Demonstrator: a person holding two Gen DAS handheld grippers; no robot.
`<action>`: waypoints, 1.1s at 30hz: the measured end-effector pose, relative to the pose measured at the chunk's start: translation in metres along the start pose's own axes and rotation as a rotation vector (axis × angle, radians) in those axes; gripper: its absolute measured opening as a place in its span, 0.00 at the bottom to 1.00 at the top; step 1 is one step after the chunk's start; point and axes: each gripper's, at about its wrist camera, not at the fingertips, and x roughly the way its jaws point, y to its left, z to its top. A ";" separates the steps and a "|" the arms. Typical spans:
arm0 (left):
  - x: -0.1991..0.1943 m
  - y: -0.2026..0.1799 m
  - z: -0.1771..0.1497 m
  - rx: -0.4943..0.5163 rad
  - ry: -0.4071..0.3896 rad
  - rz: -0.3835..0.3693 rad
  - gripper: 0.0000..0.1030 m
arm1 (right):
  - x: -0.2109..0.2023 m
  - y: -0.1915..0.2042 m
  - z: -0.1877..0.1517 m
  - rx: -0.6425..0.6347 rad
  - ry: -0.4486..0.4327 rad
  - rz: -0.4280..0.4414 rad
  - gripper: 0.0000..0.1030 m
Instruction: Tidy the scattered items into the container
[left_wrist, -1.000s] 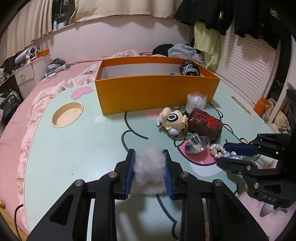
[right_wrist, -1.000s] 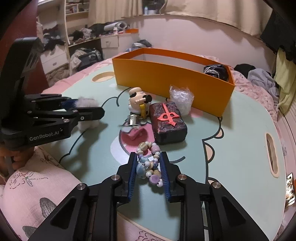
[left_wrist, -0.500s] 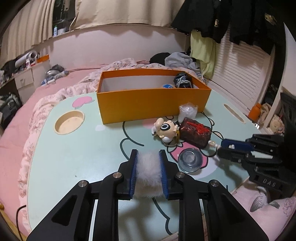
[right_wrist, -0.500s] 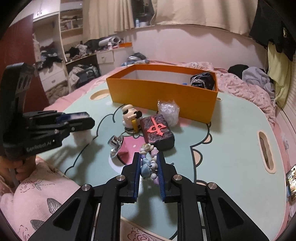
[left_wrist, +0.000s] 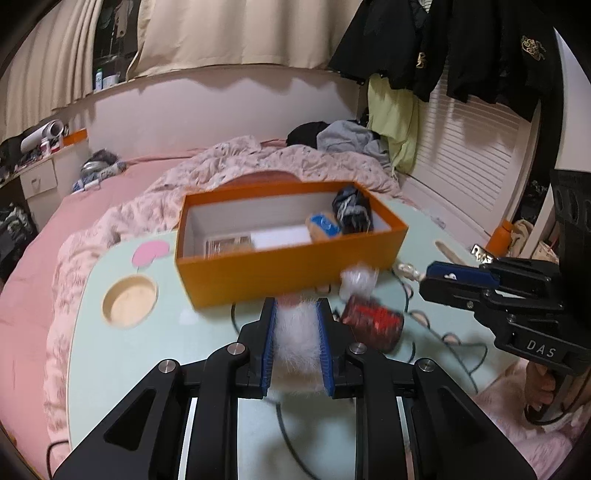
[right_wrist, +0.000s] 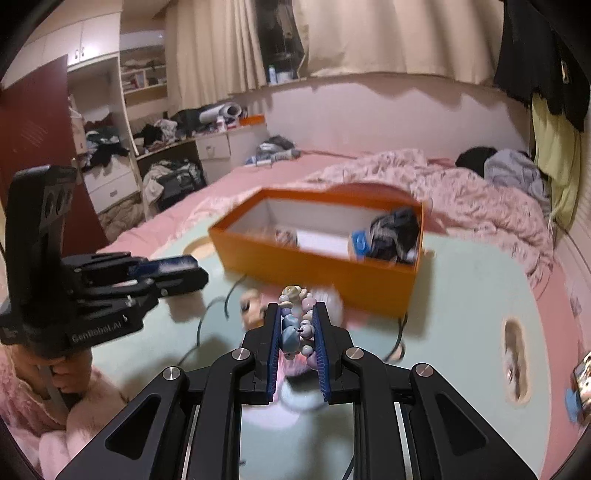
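a: what's the left gripper (left_wrist: 296, 314) holding?
b: a white fluffy fur pompom (left_wrist: 296, 338), clamped between its blue pads above the pale green cartoon-print table (left_wrist: 147, 354).
a: and ahead?
b: the open orange cardboard box (left_wrist: 280, 267), and beside it a dark red block (left_wrist: 371, 325). the right gripper (left_wrist: 434, 278) is at the right.

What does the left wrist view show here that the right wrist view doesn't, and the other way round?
Only the left wrist view: the left gripper shut on a white fluffy pompom, and a dark red block lying on the table.

Only the right wrist view: the right gripper shut on a beaded bracelet, plus a cluttered shelf and drawers at the left.

Both: the orange box, open-topped and already holding a dark bundle and a blue-topped item, the pink bed behind, and each view catches the other gripper from the side.
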 end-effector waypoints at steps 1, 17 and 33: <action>0.001 0.000 0.005 -0.002 -0.001 -0.006 0.21 | 0.001 -0.001 0.005 0.000 -0.006 0.000 0.17; 0.057 0.034 0.091 -0.051 0.028 0.016 0.21 | 0.060 -0.032 0.072 0.044 0.013 0.002 0.17; 0.092 0.060 0.086 -0.231 0.103 -0.015 0.60 | 0.074 -0.050 0.091 0.096 -0.043 -0.083 0.52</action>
